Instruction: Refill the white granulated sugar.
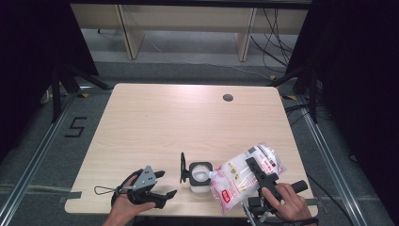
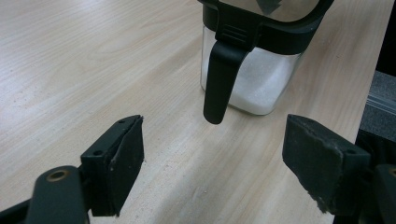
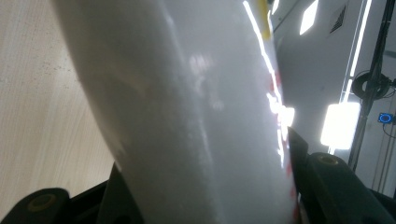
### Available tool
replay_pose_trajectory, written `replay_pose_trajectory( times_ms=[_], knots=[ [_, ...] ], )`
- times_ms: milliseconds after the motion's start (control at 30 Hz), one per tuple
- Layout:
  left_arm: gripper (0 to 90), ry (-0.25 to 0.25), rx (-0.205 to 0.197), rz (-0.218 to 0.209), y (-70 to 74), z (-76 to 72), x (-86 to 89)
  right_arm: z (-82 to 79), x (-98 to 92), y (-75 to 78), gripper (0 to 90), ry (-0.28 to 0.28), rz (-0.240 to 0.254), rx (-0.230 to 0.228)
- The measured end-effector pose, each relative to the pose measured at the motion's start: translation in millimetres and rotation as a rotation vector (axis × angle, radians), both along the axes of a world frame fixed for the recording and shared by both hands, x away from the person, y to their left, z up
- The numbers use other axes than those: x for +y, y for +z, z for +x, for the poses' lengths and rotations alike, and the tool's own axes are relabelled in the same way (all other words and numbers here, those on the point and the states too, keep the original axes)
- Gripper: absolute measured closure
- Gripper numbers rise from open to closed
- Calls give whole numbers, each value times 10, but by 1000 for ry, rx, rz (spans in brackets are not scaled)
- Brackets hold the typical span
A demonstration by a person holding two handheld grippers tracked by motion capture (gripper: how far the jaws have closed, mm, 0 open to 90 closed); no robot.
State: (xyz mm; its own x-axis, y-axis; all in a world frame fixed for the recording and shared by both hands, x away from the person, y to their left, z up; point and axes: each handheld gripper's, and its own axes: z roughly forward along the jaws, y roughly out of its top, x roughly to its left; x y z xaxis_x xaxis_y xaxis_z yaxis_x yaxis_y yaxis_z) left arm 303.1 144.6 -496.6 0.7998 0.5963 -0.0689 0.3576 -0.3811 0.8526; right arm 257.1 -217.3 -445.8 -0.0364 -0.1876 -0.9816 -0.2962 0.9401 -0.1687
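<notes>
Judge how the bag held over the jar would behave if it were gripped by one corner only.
The bag looks like soft plastic full of white grains, so it would probably sag and fold. It bulges around the right gripper, suggesting it is heavy for its size. Its glossy skin may slip, and with its corner tipped into the jar, the contents could shift suddenly.
</notes>
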Motion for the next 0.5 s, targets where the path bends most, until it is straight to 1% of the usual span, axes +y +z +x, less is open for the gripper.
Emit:
replay_pose_trajectory(
  times_ms=[67,133,167,200,233,267,300,333,367,400,467,500],
  knots=[
    [203,1,-1,2,1,-1,0,2,0,2,533,4,-5,-1],
    [203,-6,-4,19,3,8,12,1,0,1,533,-1,-1,0],
    [203,-10,-9,39,7,13,21,2,1,-1,533,0,0,0],
    [203,-9,-8,36,6,13,20,0,2,1,533,-3,-4,-2],
    [203,-6,-7,33,7,11,18,11,11,24,533,18,-33,-10],
    [203,-3,-5,21,5,7,13,11,9,22,533,15,-31,-9],
    [203,-3,-6,24,5,7,14,10,11,23,534,13,-33,-10],
    [203,1,-1,2,1,-1,1,9,11,23,534,13,-36,-11],
    [203,1,-1,1,1,0,0,-2,-4,-10,534,-9,7,5],
    [203,-2,-3,12,3,4,8,-2,2,5,534,-3,-7,-4],
    [203,-7,-5,19,3,8,12,-1,3,7,534,0,-7,-5],
    [203,-7,-7,30,5,11,17,-3,4,14,534,1,-12,-7]
  ],
)
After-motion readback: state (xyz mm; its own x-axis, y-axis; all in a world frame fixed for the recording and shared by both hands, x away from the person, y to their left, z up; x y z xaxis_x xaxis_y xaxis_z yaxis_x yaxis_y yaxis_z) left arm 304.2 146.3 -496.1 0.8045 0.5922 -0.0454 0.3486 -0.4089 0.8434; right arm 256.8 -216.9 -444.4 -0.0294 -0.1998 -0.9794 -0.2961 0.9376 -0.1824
